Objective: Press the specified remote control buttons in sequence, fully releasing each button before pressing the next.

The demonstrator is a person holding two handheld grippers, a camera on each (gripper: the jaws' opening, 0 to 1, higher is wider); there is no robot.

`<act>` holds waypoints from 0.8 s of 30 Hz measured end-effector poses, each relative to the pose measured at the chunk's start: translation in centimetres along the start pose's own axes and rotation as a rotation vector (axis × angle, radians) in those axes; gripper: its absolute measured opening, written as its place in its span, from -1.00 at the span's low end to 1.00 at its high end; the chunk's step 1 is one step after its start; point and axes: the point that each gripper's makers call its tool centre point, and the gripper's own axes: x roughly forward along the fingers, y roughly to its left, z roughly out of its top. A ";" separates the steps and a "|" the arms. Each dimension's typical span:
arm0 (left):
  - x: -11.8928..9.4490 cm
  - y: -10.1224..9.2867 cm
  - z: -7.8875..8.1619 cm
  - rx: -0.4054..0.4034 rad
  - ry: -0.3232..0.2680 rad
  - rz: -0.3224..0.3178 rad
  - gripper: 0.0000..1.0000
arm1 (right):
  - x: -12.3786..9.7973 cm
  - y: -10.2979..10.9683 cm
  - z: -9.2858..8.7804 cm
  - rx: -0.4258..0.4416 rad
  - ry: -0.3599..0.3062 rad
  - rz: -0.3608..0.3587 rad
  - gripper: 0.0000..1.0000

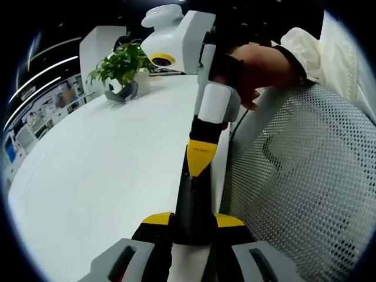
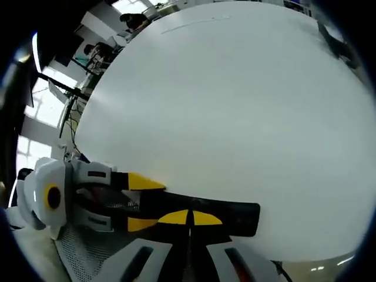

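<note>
Between the left gripper [image 1: 191, 226] jaws, left gripper view: black remote control [image 1: 192, 202] clamped at the white table [image 1: 106, 176] edge, right gripper [image 1: 198, 161] tips touching its far end, mesh chair [image 1: 305, 182] beside | right gripper view: right gripper [image 2: 190, 218] jaws closed together, tips on remote, left gripper [image 2: 132, 202] gripping its left end.

left gripper view: close, along table [image 1: 106, 176] edge | right gripper view: close, across it | shared: remote [image 2: 200, 212], probably

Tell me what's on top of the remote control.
The right tool, its yellow tips shut, rests on the remote control, hiding whichever button lies beneath. The left tool clamps one end.
</note>
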 end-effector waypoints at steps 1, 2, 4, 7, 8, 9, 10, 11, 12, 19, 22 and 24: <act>0.0 0.0 0.0 0.001 -0.001 0.000 -0.50 | 0.0 0.0 0.0 0.003 0.000 0.002 -1.00; 0.0 0.0 0.0 0.001 -0.002 0.000 -0.50 | 0.0 0.0 0.0 0.015 0.002 0.003 -1.00; 0.0 0.0 0.0 0.002 -0.004 -0.001 -0.50 | 0.0 0.1 0.0 0.028 0.003 0.004 -1.00; 0.1 0.0 0.0 0.002 -0.006 -0.001 -0.50 | -0.2 0.0 -0.3 0.033 0.018 -0.007 -1.00; 0.0 0.0 0.0 0.002 -0.006 -0.001 -0.50 | -0.2 -0.1 -0.3 0.033 0.021 -0.012 -1.00; 0.1 0.0 0.0 0.001 -0.006 -0.001 -0.50 | -0.2 -0.1 -0.3 0.033 0.021 -0.015 -1.00; 0.1 0.0 0.0 0.002 -0.006 -0.001 -0.50 | -0.3 -0.1 -0.3 0.034 0.021 -0.017 -1.00; 0.1 0.1 0.0 0.002 -0.006 -0.002 -0.50 | -0.3 -0.2 -0.4 0.041 0.025 -0.019 -1.00; 0.1 0.1 0.0 0.002 -0.006 -0.002 -0.50 | -0.3 -0.3 -0.5 0.045 0.028 -0.019 -1.00; 0.1 0.1 0.0 0.003 -0.009 -0.003 -0.50 | -0.3 -0.1 -1.0 0.068 0.062 -0.001 -1.00; 0.1 0.0 0.0 0.002 -0.010 -0.003 -0.50 | -0.1 0.1 -1.1 0.063 0.069 0.003 -1.00; 0.1 0.0 0.0 0.002 -0.010 -0.003 -0.50 | -0.1 0.0 -1.2 0.049 0.074 -0.005 -1.00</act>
